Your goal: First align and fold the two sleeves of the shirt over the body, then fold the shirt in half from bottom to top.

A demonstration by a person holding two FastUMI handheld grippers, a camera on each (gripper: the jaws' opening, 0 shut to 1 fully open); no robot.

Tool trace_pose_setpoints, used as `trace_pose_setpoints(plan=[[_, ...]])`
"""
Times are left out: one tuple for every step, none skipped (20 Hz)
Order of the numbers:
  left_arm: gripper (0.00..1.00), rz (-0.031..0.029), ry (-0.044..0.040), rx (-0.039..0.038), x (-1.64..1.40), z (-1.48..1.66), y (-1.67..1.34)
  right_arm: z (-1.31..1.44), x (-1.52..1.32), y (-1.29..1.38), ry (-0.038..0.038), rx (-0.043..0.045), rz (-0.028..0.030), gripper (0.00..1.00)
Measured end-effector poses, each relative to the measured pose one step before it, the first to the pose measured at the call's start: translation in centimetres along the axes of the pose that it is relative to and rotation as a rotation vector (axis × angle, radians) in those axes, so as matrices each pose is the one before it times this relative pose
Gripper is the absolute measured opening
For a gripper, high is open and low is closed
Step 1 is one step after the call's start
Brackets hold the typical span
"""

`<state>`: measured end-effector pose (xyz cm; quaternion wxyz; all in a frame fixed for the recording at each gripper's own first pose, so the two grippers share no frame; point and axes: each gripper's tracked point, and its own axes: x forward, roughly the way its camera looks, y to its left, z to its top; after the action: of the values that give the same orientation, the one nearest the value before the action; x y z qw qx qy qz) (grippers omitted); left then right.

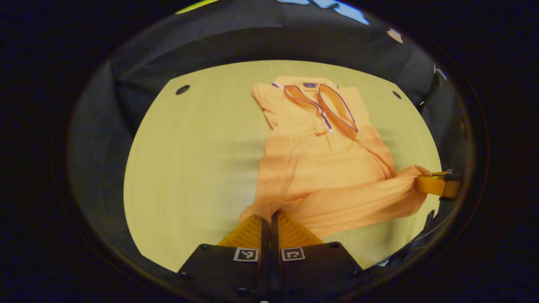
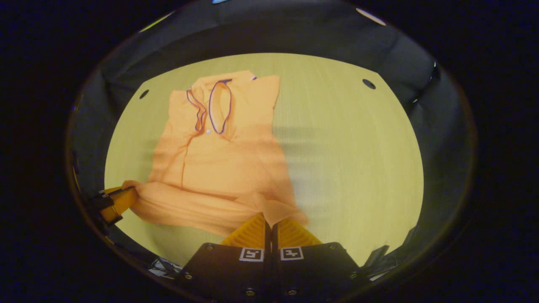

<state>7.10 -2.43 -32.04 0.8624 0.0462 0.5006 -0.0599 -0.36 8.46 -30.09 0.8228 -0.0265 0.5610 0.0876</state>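
Here the orange shirt (image 1: 320, 168) lies on the pale wooden bench (image 1: 189, 168), its long axis running from the near edge to the far edge, collar (image 1: 322, 105) pointing at the far edge and hem toward the near one. The sleeves look folded in over the body, so the outline is a narrow strip. In the left gripper view the shirt sits right of the bench's middle; in the right gripper view (image 2: 219, 160) it sits left of the middle, with its collar (image 2: 212, 105) near the far left corner.

The hem is lifted off the bench and stretched as a bunched band between the two tongs. The left gripper (image 1: 269, 216) has its fingers closed together on the hem's left corner, cloth draped over the tips. The right gripper (image 2: 269, 221) is likewise pinched narrow on the hem's right corner, fabric spilling over its tips.

Each tong also shows in the other's view: the right gripper (image 1: 438, 185) at the right edge, gripping the band's end, and the left gripper (image 2: 113, 202) at the lower left, cloth gathered into it. The rest of the shirt lies flat beyond both tongs.
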Motion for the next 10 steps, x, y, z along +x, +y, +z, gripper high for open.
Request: trace_pose_setpoints(plan=[[0.06,0.00205,-0.01842,0.00198,0.156,1.819,0.315,1.770,0.190,0.022,-0.02096,0.00523,0.00176,0.00],[0.06,0.00064,-0.01723,-0.00172,0.158,1.762,0.175,1.762,0.188,0.011,-0.02019,0.00547,0.00163,0.00],[0.06,0.00017,-0.01718,-0.00130,0.110,1.624,0.271,1.797,0.209,-0.003,-0.02110,0.00763,0.00185,0.00],[0.06,0.00078,-0.01584,-0.00196,0.461,1.638,0.178,1.602,0.170,-0.109,-0.01748,0.00671,0.00202,0.00],[0.05,-0.00140,-0.01599,-0.00244,0.707,1.504,-0.079,1.613,0.221,0.062,-0.01861,0.00863,0.00294,0.00],[0.05,0.00119,-0.01340,-0.00274,0.475,1.597,0.114,1.583,0.375,0.025,-0.01756,0.00716,0.00168,0.00],[0.06,0.00202,-0.01377,-0.00176,0.603,1.507,0.200,1.351,0.403,0.018,-0.01707,0.00796,0.00367,0.00],[0.06,0.00384,-0.01645,-0.00262,0.589,1.453,0.152,1.244,0.402,0.044,-0.02295,0.00959,0.00497,0.00],[0.06,0.00451,-0.01991,-0.00253,0.735,1.348,0.117,1.538,0.704,0.069,-0.02447,0.00777,0.00216,0.00],[0.05,0.00378,-0.02226,-0.00387,0.809,1.511,0.060,1.397,0.694,0.061,-0.02658,0.00843,0.00066,0.00]])
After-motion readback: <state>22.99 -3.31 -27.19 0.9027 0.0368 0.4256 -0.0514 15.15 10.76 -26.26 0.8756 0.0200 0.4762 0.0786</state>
